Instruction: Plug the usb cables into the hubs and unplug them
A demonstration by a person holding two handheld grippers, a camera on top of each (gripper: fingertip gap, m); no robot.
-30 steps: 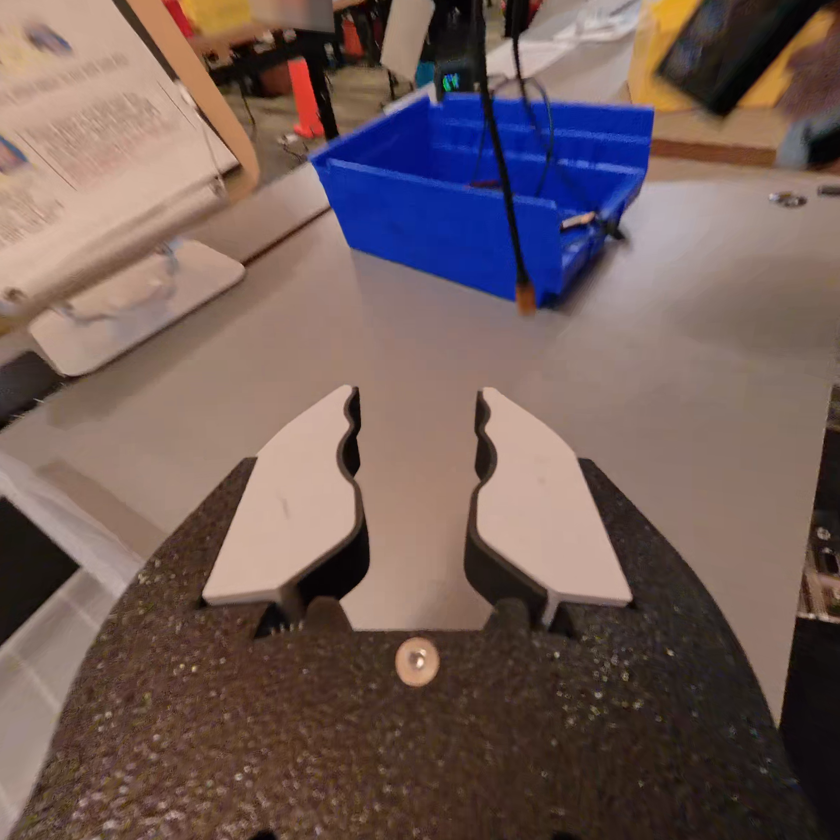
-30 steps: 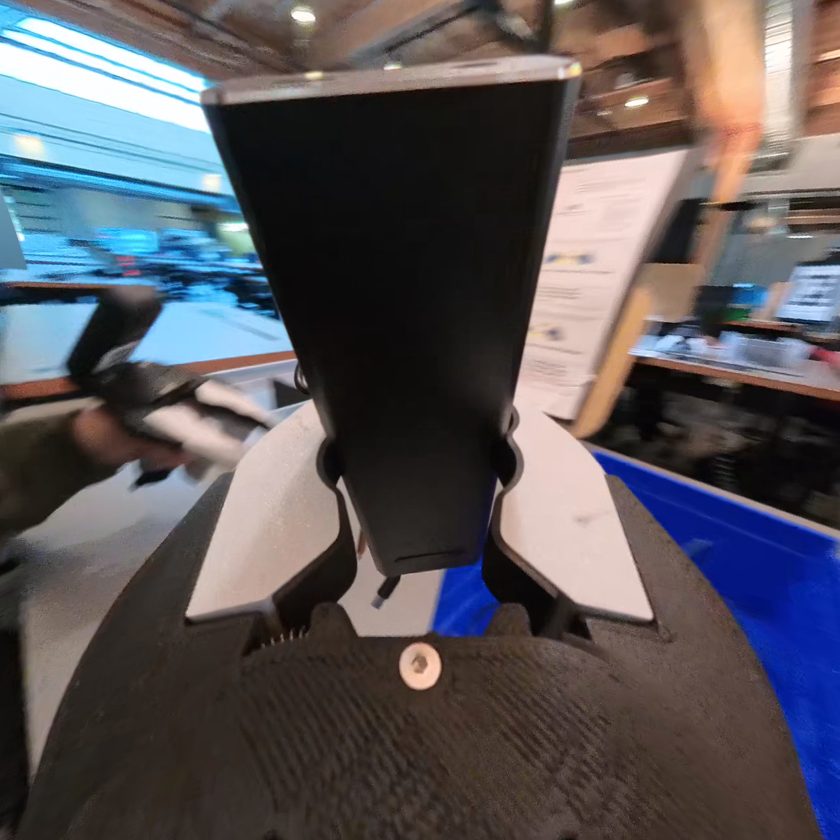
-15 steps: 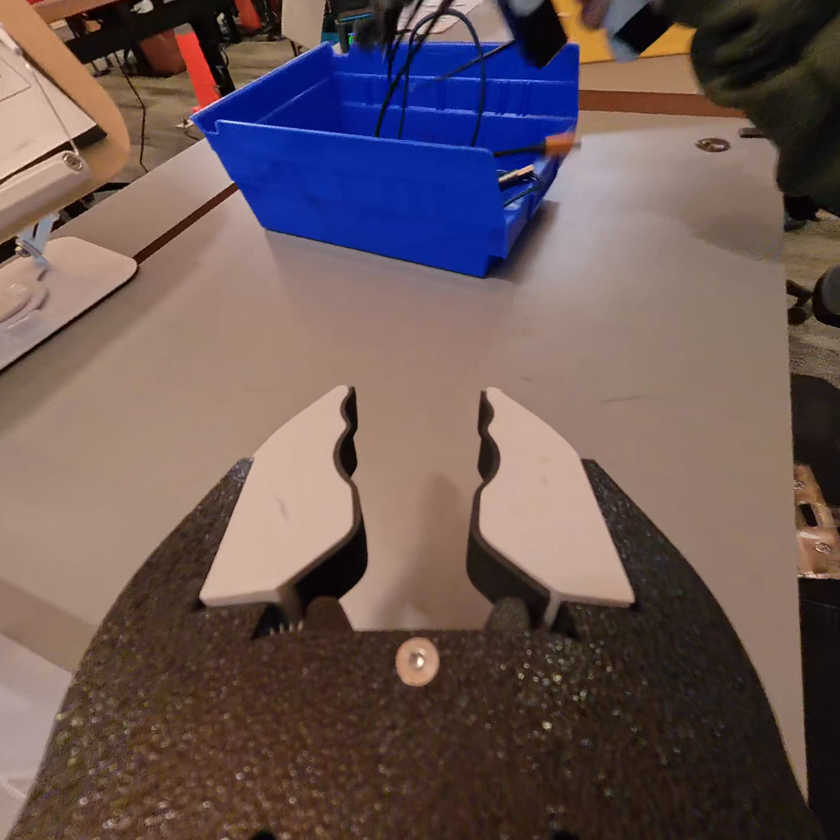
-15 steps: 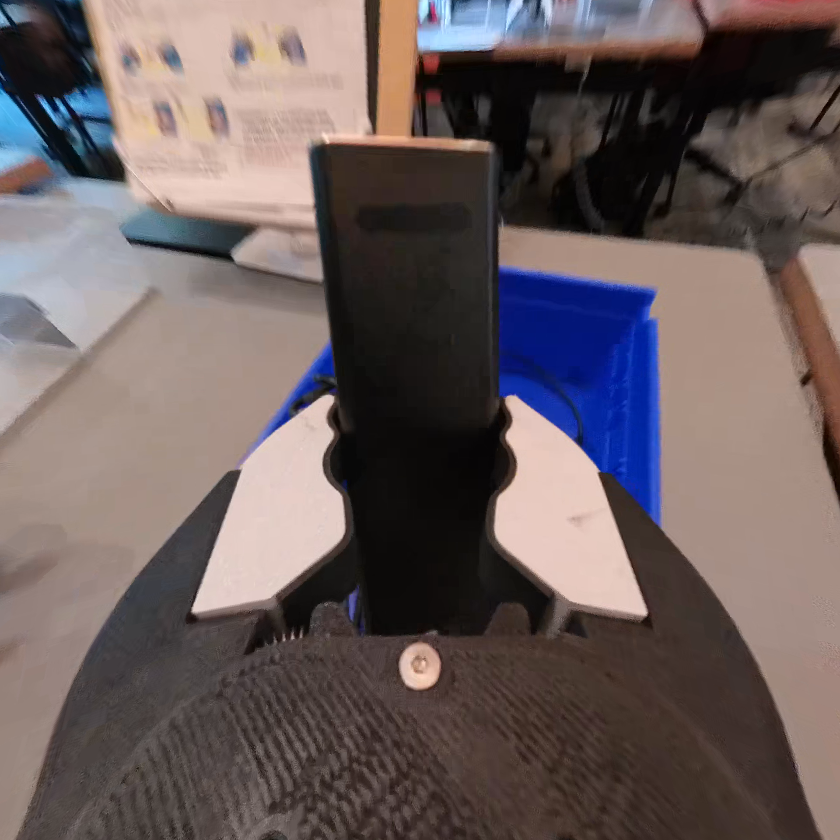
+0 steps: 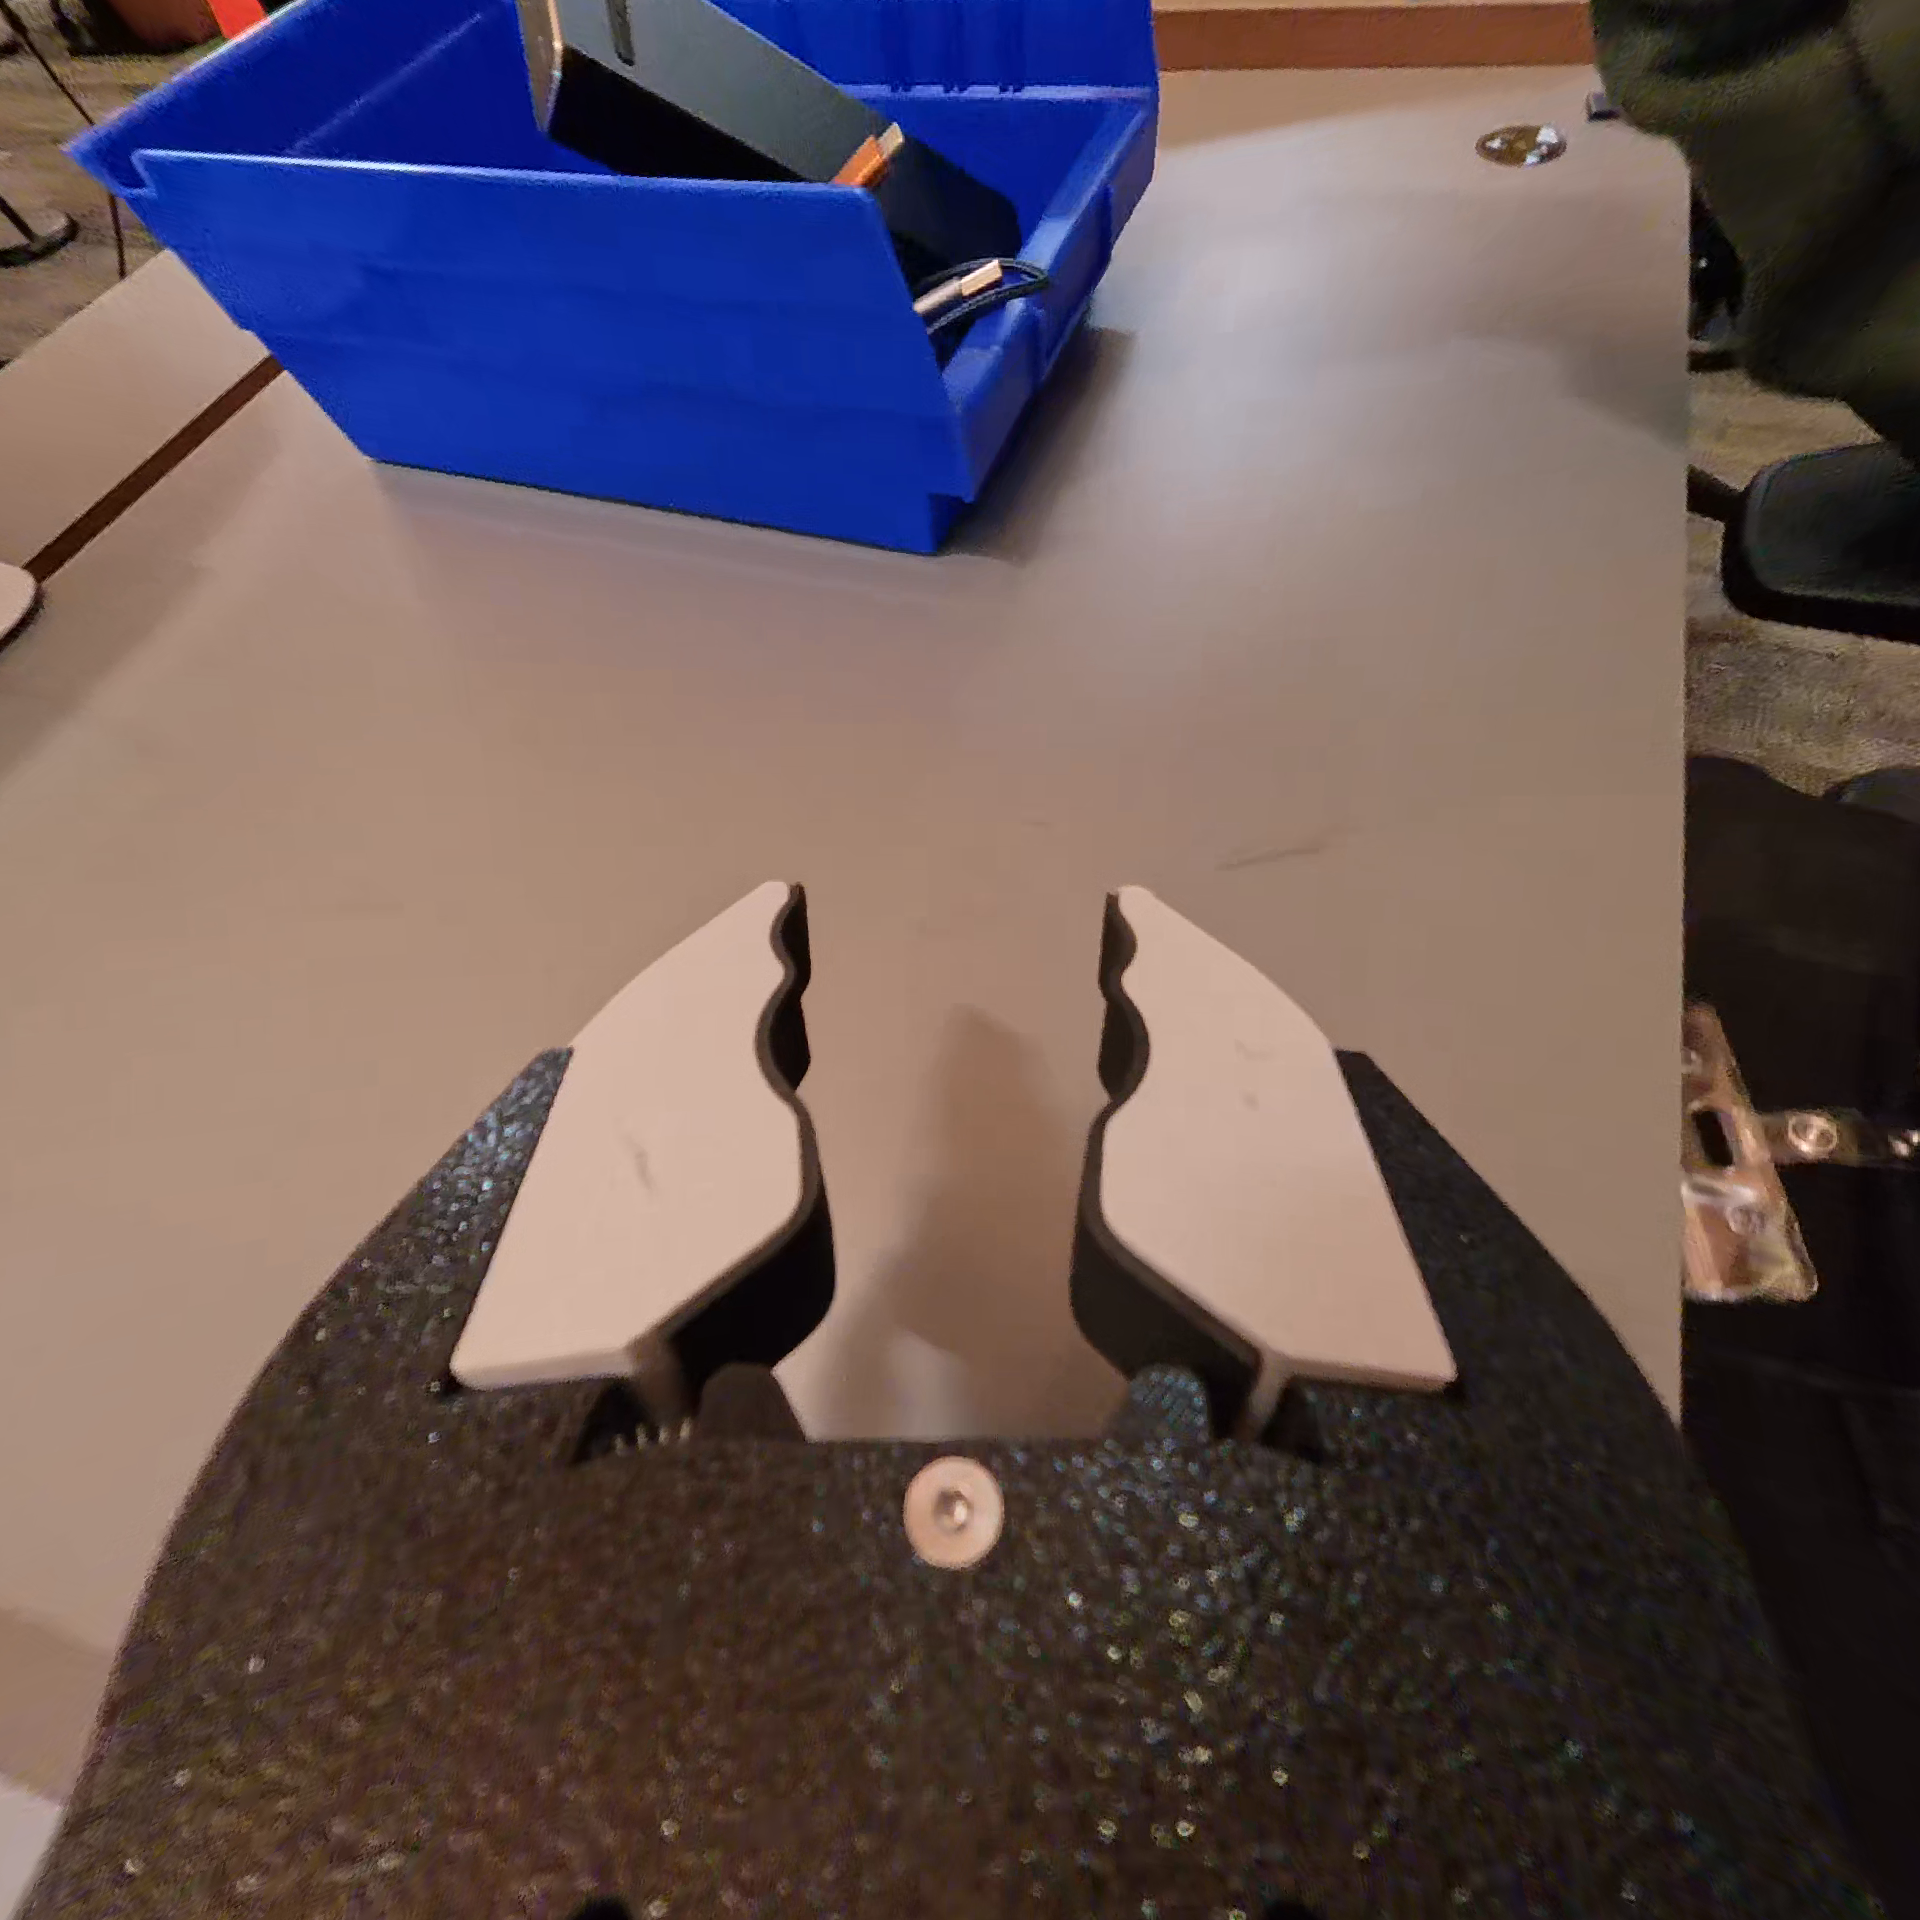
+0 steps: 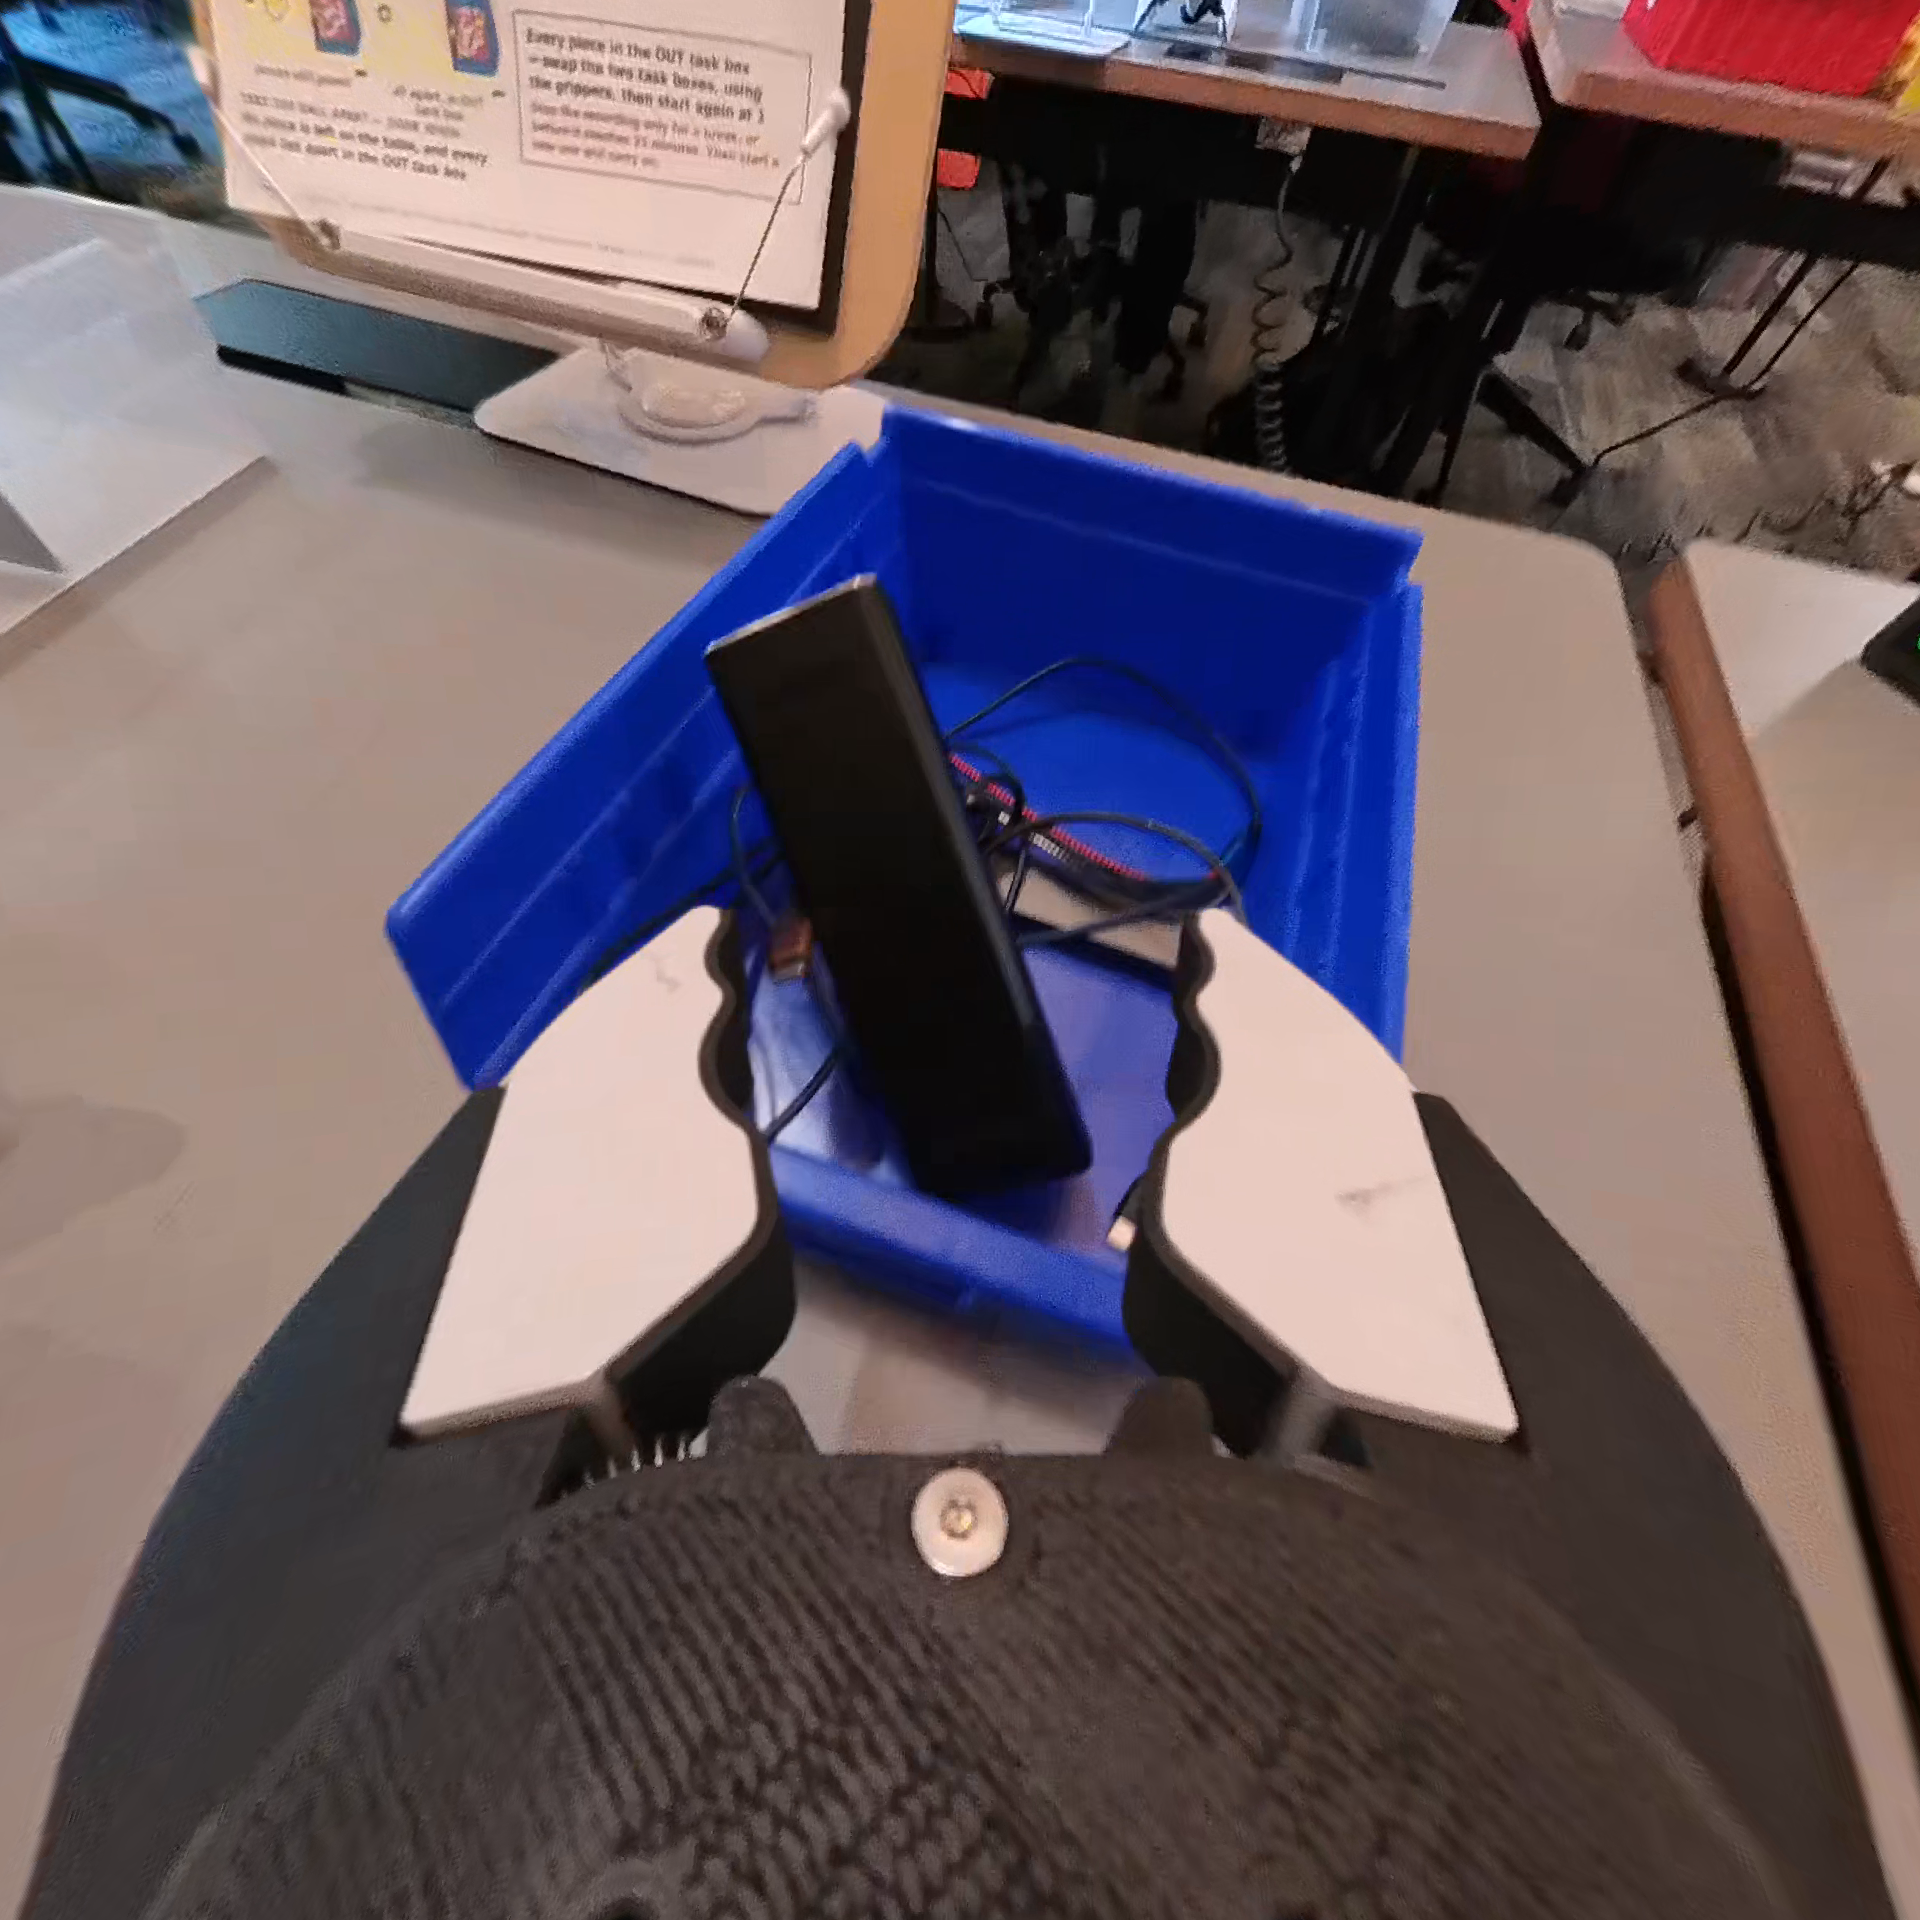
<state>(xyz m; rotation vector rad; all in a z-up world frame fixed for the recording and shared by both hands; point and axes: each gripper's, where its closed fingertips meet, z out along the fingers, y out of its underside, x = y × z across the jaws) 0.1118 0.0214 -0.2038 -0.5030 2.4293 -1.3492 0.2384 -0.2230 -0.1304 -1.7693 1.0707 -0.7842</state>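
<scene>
Left wrist view: left tongs (image 5: pixel 954 914) spread apart and empty, low over bare grey worktop (image 5: pixel 1351 582). Ahead, a blue plastic bin (image 5: pixel 582 312) resting on that worktop; inside it a long dark USB hub (image 5: pixel 727 99) leaning tilted, an orange-tipped plug (image 5: pixel 875 158) at its edge, a metal-tipped braided cable (image 5: pixel 971 289) poking over the bin's cut-down front corner. Right wrist view: right tongs (image 6: pixel 951 935) wide apart, gripping nothing, hovering just above the near end of the bin (image 6: pixel 1340 831). Hub (image 6: pixel 894 894) free of both fingers, propped at a slant with lower end on the bin floor, upper end toward the left wall. Thin black cables (image 6: pixel 1122 831) coiled behind and beneath it, a copper-coloured plug (image 6: pixel 792 948) just left of it. Beyond the bin, a paper sheet on a stand (image 6: pixel 540 156).
</scene>
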